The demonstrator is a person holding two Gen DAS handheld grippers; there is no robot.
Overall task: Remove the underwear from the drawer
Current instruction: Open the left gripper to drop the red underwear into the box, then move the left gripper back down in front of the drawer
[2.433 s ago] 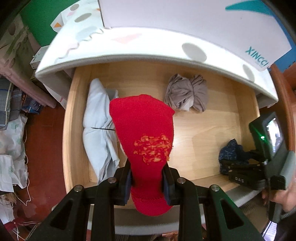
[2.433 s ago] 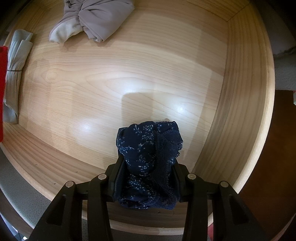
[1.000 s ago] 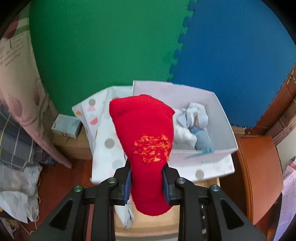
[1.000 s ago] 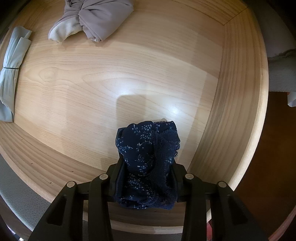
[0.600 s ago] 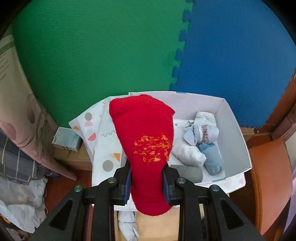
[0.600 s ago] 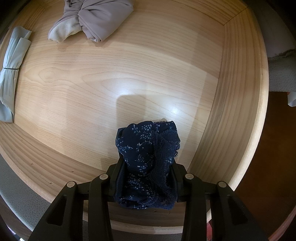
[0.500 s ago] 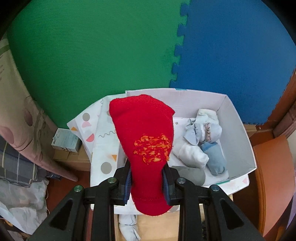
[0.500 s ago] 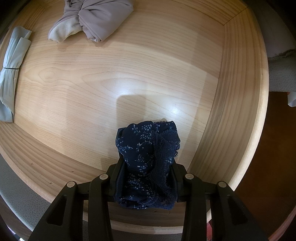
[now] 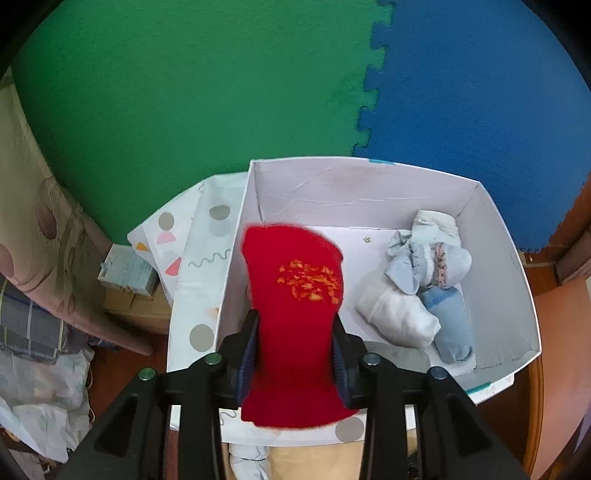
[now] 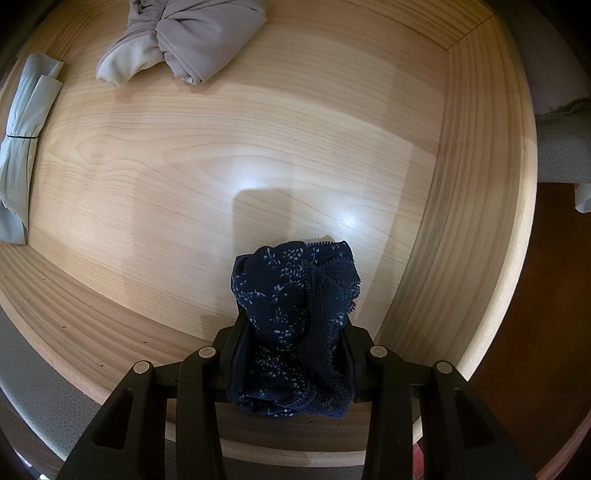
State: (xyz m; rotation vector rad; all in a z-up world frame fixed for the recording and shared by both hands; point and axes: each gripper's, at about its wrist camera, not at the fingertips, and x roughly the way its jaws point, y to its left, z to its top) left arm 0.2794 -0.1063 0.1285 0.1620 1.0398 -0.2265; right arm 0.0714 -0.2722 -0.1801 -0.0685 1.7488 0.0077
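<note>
A red piece of underwear [image 9: 295, 314] with an orange pattern sits between the fingers of my left gripper [image 9: 295, 325], over the left end of an open white box [image 9: 369, 184]. The jaws are opening; the cloth is blurred and loose between the pads. In the box lie several folded white and pale blue pieces [image 9: 399, 310]. My right gripper [image 10: 293, 332] is shut on dark blue floral underwear [image 10: 291, 295] with a lace edge, just above the floor of the wooden drawer [image 10: 184, 166] near its right front corner.
A taupe knotted bundle [image 10: 184, 33] lies at the drawer's back, and a pale folded garment [image 10: 22, 147] lies along its left side. Green and blue foam mats [image 9: 184, 92] rise behind the box. A patterned lid [image 9: 207, 258] lies left of the box, beside piled cloth [image 9: 37, 369].
My left gripper came closer to the white box and lower over it. Its jaws have widened a little and the red cloth's top has sagged. The right gripper has kept still.
</note>
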